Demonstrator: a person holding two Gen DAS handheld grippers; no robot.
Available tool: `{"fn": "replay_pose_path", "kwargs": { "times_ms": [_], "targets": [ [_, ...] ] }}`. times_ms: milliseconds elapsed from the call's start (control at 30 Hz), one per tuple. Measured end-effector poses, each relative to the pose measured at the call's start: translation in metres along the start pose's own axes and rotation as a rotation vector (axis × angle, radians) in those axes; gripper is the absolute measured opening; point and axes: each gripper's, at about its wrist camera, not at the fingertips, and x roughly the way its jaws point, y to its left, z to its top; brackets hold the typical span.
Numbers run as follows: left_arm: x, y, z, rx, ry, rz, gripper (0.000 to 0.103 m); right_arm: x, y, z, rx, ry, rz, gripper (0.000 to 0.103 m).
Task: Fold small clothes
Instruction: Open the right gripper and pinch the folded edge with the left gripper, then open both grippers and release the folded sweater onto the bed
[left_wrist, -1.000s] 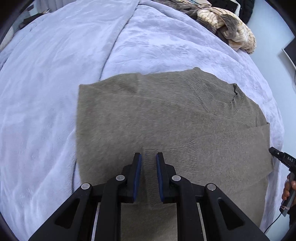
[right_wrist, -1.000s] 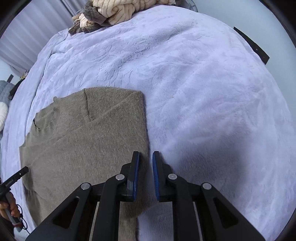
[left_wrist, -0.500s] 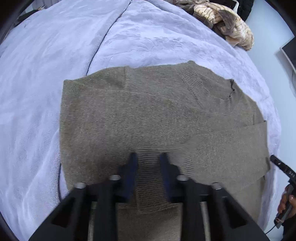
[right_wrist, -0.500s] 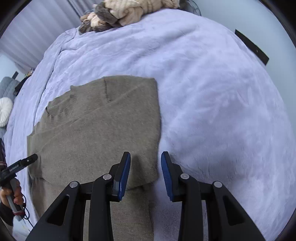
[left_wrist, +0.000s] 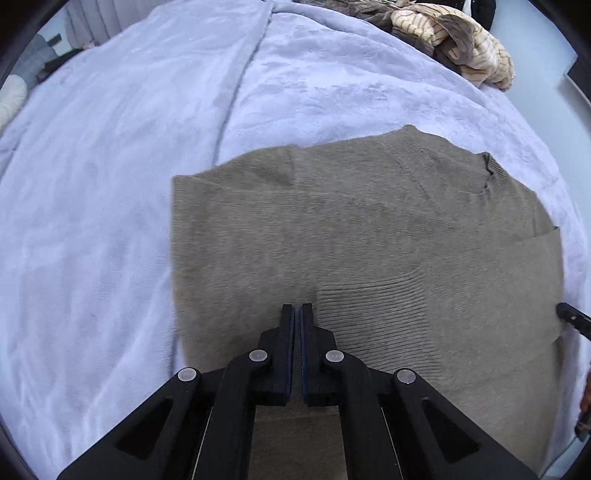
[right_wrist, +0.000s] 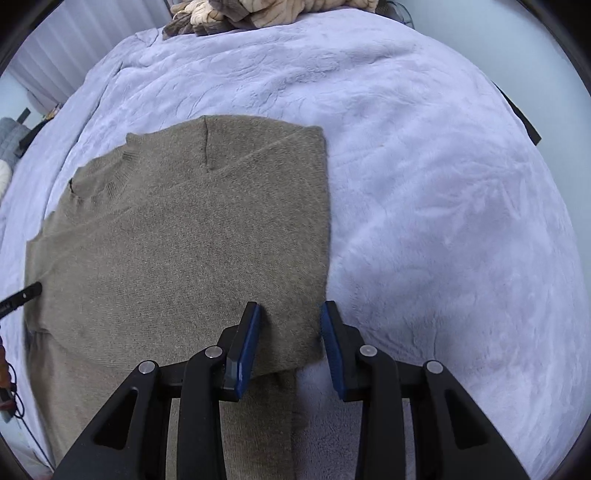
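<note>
Both claws point steeply down over my taupe knitted sweater (left_wrist: 369, 229), lying flat with sleeves folded in on the lavender plush bedspread (left_wrist: 110, 184); left gripper (left_wrist: 296, 308) is clenched, whether pinching knit I cannot tell. Right gripper (right_wrist: 290, 314) stands released, straddling the sweater's right edge; a heap of cream and brown clothes (right_wrist: 266, 13) sits far off.

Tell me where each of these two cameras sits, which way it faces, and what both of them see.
Left wrist: rides the left gripper, aimed steeply down at the brown sweater; its shut fingers show, plus the other gripper's tip at the right edge.
Right wrist: rides the right gripper, aimed steeply down at the sweater's right edge; open fingers straddle it.
Shared: sweater, lilac blanket, pile of clothes.
</note>
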Motion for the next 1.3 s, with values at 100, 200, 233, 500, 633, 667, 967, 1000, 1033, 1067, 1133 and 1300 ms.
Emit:
{"fn": "replay_pose_path", "kwargs": {
  "times_ms": [100,200,233,500,633,667,967,1000,1033,1067,1133,1300],
  "targets": [
    [-0.013,0.009,-0.002,-0.051,-0.006,-0.007,0.004,-0.009,-0.009,-0.004,0.036,0.007,0.018,0.037],
    [-0.026,0.01,-0.004,-0.074,-0.021,-0.035,0.004,-0.024,-0.014,-0.007,0.063,-0.014,0.037,0.037],
    [-0.028,0.01,-0.005,-0.071,-0.024,-0.043,0.004,-0.031,-0.015,-0.008,0.072,-0.026,0.054,0.037],
    [0.007,-0.013,-0.032,-0.06,0.093,-0.021,0.004,-0.026,0.01,-0.011,0.033,-0.005,0.128,0.037],
    [0.005,-0.014,-0.033,-0.072,0.09,-0.02,0.004,0.002,0.011,-0.018,0.001,0.082,0.106,0.036],
    [0.005,-0.014,-0.032,-0.073,0.098,-0.019,0.004,0.002,0.01,-0.018,-0.001,0.08,0.109,0.036],
    [-0.008,-0.013,-0.039,-0.094,0.135,0.023,0.004,-0.013,0.0,-0.025,0.078,0.145,0.108,0.045],
    [-0.01,-0.014,-0.041,-0.096,0.141,0.03,0.004,-0.015,-0.004,-0.026,0.092,0.15,0.115,0.045],
    [-0.012,-0.015,-0.046,-0.098,0.148,0.033,0.004,-0.018,-0.007,-0.029,0.105,0.155,0.122,0.046],
    [-0.014,-0.016,-0.049,-0.101,0.158,0.033,0.004,-0.02,-0.009,-0.031,0.118,0.161,0.125,0.047],
    [-0.018,-0.018,-0.054,-0.103,0.169,0.033,0.004,-0.023,-0.012,-0.036,0.139,0.172,0.133,0.049],
    [-0.034,-0.032,-0.066,-0.095,0.179,0.029,0.004,-0.032,-0.01,-0.046,0.154,0.194,0.149,0.05]
  ]
}}
